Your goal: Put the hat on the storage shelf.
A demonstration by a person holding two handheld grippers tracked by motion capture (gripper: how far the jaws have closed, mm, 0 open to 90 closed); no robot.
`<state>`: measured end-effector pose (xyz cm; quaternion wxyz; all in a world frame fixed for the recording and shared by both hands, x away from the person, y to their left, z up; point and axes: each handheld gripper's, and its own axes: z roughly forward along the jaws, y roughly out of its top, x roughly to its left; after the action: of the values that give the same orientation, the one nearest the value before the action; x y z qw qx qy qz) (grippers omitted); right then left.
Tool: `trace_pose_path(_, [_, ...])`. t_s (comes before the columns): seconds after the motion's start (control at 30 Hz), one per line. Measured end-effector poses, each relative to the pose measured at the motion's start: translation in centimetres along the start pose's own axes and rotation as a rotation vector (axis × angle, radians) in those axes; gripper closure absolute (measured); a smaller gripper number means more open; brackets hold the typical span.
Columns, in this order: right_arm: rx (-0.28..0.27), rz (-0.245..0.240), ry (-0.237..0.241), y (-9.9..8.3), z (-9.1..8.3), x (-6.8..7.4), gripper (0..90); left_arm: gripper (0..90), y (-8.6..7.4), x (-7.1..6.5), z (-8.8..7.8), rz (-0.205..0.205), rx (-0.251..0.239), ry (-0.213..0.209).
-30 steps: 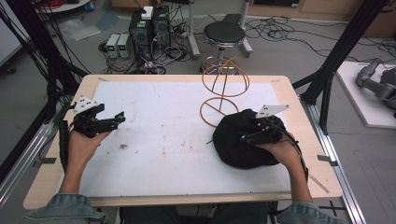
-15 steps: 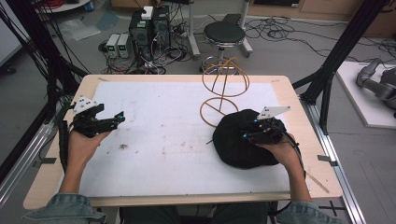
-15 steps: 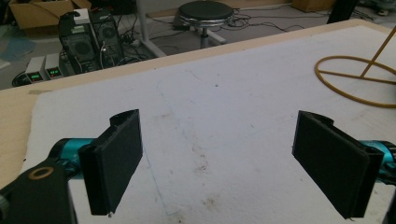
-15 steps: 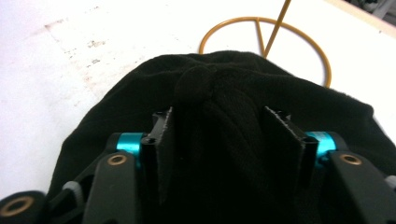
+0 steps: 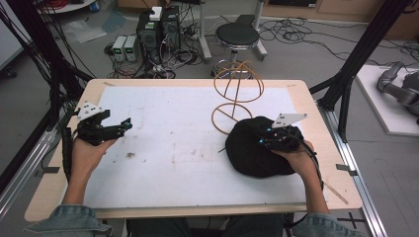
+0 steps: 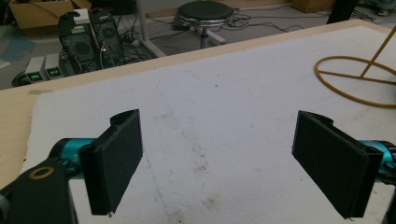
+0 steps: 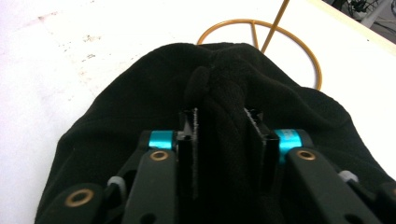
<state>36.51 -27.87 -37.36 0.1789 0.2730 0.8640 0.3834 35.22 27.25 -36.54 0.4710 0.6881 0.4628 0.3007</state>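
Observation:
A black fleece hat [image 5: 252, 150] lies on the white mat at the right. My right gripper [image 5: 264, 139] rests on top of it and is shut on a pinched fold of the hat [image 7: 219, 121], which bulges up between the two jaws. A gold wire stand [image 5: 237, 94] rises just behind the hat, its base ring [image 7: 261, 42] touching the hat's far edge. My left gripper [image 5: 123, 126] hovers at the left side of the table, open, with its two black pads [image 6: 116, 163] wide apart and nothing between them.
The white mat [image 5: 183, 123] covers most of the wooden table [image 5: 316, 113]; small dark stains [image 5: 131, 154] mark its middle. Beyond the far edge stand a round stool [image 5: 237, 37], computer boxes [image 5: 158, 27] and loose cables. Black frame posts [image 5: 365, 49] flank the table.
The right gripper has shifted very slightly on the hat, still clamped on the fold. The left gripper holds its place, open.

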Motion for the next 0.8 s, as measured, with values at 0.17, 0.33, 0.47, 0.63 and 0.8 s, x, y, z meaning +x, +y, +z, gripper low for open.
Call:
trace_pose_path(0.17, [-0.024, -0.001, 0.003, 0.1, -0.5, -0.1, 75.7, 16.7, 0.0, 0.0, 0.0, -0.001, -0.002, 0.002])
trace_pose_path(0.33, [-0.044, -0.008, -0.011, 0.7, -1.7, 0.0, 77.2, 16.6, 0.0, 0.0, 0.0, -0.002, -0.002, 0.003])
trace_pose_path(0.47, [-0.054, -0.008, -0.017, 0.8, -2.3, -0.1, 77.7, 16.7, 0.0, 0.1, -0.1, 0.002, -0.003, 0.003])
trace_pose_path(0.63, [-0.097, 0.022, -0.021, 0.7, -3.7, -0.6, 78.3, 16.6, 0.1, 0.1, -0.1, -0.001, 0.0, 0.005])
trace_pose_path(0.8, [-0.125, 0.039, -0.028, 0.6, -4.6, -1.0, 78.4, 16.6, 0.1, 0.1, -0.1, -0.001, -0.001, 0.006])
